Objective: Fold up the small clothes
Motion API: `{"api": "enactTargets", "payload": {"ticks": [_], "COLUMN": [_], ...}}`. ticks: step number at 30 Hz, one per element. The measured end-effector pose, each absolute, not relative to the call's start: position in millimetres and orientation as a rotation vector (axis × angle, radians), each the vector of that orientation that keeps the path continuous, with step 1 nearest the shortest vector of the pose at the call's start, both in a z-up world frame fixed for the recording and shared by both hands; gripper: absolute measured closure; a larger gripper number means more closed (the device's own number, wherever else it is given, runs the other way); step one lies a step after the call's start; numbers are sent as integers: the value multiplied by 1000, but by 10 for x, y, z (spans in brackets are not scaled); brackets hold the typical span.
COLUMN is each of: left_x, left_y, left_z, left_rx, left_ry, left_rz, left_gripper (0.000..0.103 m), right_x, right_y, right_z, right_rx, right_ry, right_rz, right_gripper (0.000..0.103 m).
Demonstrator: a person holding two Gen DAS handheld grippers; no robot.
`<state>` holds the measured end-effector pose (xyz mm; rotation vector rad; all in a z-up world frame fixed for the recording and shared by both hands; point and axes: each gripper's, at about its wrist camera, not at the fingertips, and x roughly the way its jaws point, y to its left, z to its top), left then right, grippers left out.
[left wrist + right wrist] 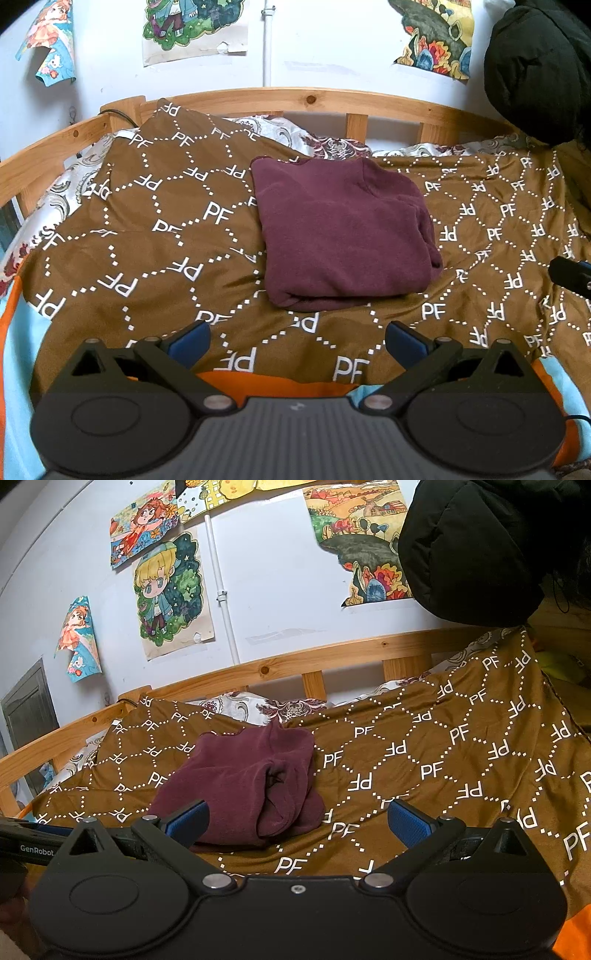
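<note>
left wrist view is showing the dark red top [343, 232] lying folded into a thick bundle in the middle of the brown blanket [155, 229], with nothing touching it. the folding is looking done, or close to it. the left tongs [297, 341] are hanging near its front edge, spread wide and holding nothing. in the right wrist view the right tongs [297, 821] are spread wide too and empty, near the top's right side. the blanket is giving a flat, soft place to work, with the wooden bed rail [314, 98] behind it.
</note>
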<state>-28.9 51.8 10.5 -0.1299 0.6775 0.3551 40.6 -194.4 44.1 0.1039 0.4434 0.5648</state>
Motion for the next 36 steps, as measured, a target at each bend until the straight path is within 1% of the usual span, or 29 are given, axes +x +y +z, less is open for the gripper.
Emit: {"api": "enactTargets", "payload": {"ticks": [11,36], "left_x": [-280,-280], "left_y": [502,513], "left_z": [108,82], "left_rx": [-72,-64], "left_ry": [687,705], "left_rz": [372,360], "left_gripper": [1,1], "right_x": [404,403], "right_y": [-1942,-1934], "right_z": [437,443], "right_rx": [104,101], "right_ry": [446,447], "right_rz": [561,560], "right_gripper": [1,1]}}
